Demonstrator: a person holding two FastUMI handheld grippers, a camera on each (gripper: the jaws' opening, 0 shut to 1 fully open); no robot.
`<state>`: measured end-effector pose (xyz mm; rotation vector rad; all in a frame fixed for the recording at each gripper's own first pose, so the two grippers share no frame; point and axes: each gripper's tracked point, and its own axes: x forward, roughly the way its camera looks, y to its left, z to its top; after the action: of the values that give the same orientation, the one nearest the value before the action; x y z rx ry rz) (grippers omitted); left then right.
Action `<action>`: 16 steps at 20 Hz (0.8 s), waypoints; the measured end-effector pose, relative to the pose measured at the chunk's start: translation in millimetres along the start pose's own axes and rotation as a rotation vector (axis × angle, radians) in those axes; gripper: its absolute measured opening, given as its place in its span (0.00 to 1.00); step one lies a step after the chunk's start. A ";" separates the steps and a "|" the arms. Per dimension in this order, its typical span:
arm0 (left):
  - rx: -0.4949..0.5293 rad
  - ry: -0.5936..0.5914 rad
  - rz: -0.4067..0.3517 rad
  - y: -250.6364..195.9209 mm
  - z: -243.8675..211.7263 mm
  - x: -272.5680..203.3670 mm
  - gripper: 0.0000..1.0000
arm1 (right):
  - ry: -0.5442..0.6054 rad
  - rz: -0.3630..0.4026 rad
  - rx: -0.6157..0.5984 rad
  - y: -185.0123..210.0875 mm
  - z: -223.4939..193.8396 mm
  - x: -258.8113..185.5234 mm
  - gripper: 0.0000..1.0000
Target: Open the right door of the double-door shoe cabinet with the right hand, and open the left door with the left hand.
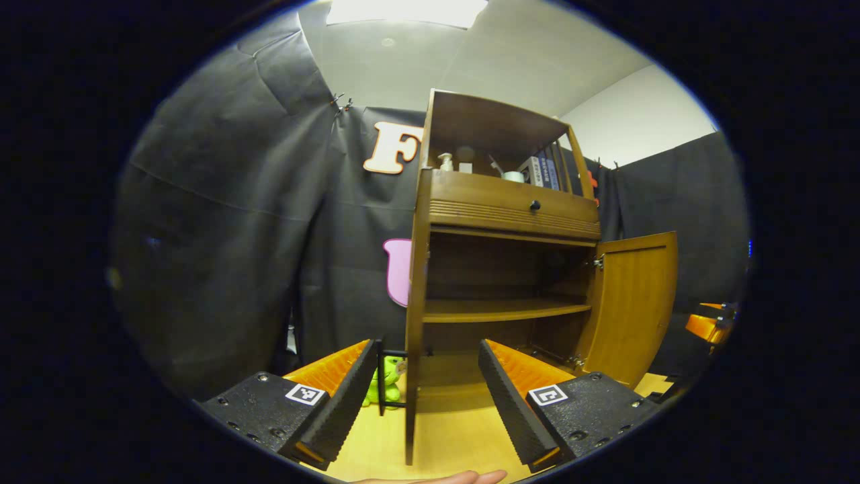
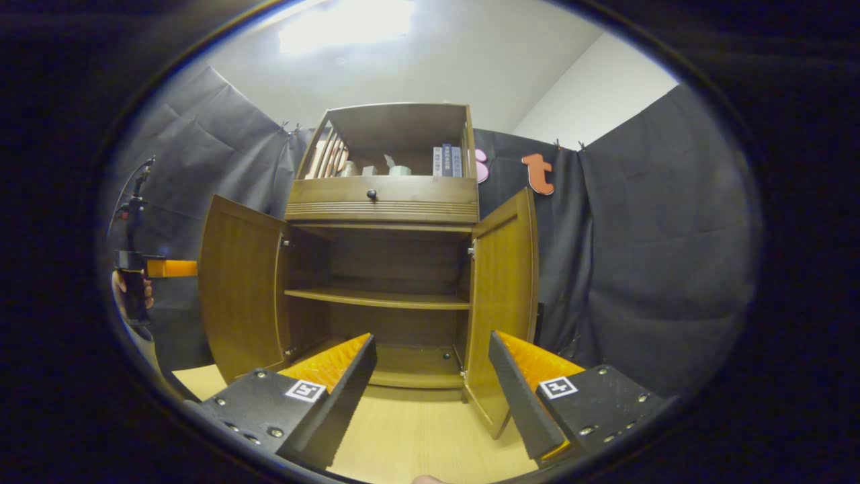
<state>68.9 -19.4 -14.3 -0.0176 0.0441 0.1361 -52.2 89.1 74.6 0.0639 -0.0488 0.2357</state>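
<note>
Shoe cabinet [image 2: 383,202]: brown wood, two-door, standing on a light wooden floor [image 2: 416,437] against the black cloth wall. Both doors stand swung wide. In the right gripper view the left door [image 2: 238,289] hangs out to the left and the right door [image 2: 500,296] out to the right, metal hinges showing on the inner edges. In the left gripper view the left door [image 1: 411,323] is seen edge-on between the fingers, and the right door [image 1: 635,302] stands open at the far side.

Interior: one shelf board [image 2: 376,298] across the middle, floor panel below; nothing is seen stored inside.

Above the doors: a drawer [image 2: 383,195] with ribbed lower trim and a small dark round knob [image 2: 371,194]. Above that, an open top compartment holding a pump bottle [image 1: 445,161], a small cup [image 1: 513,176] and upright books [image 2: 447,161]; spine lettering too small to read.

Beside the cabinet, low down: a green plush toy [image 1: 386,383].

Left gripper [image 1: 424,403]: jaws spread wide, holding nothing, close before the left door's edge. It also appears at the left margin of the right gripper view [image 2: 144,269], held in a hand.

Right gripper [image 2: 430,396]: jaws spread wide, holding nothing, before the open cabinet.

Square black-and-white markers sit on each gripper's fingers; no legible brand.
</note>
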 end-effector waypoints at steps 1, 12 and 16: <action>0.010 -0.015 -0.006 -8.9 4.5 0.7 0.94 | -0.009 0.002 0.002 2.7 3.4 0.1 1.00; 0.031 -0.054 -0.046 -100.9 15.0 39.3 0.93 | -0.082 -0.046 0.019 0.7 23.2 25.4 0.97; 0.042 -0.032 -0.089 -135.2 1.8 57.8 0.93 | -0.065 -0.108 0.002 -17.4 10.0 43.2 1.00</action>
<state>144.5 -145.5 -13.2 0.0243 0.0140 0.0466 -6.6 81.5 85.9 0.0756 -0.1100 0.1254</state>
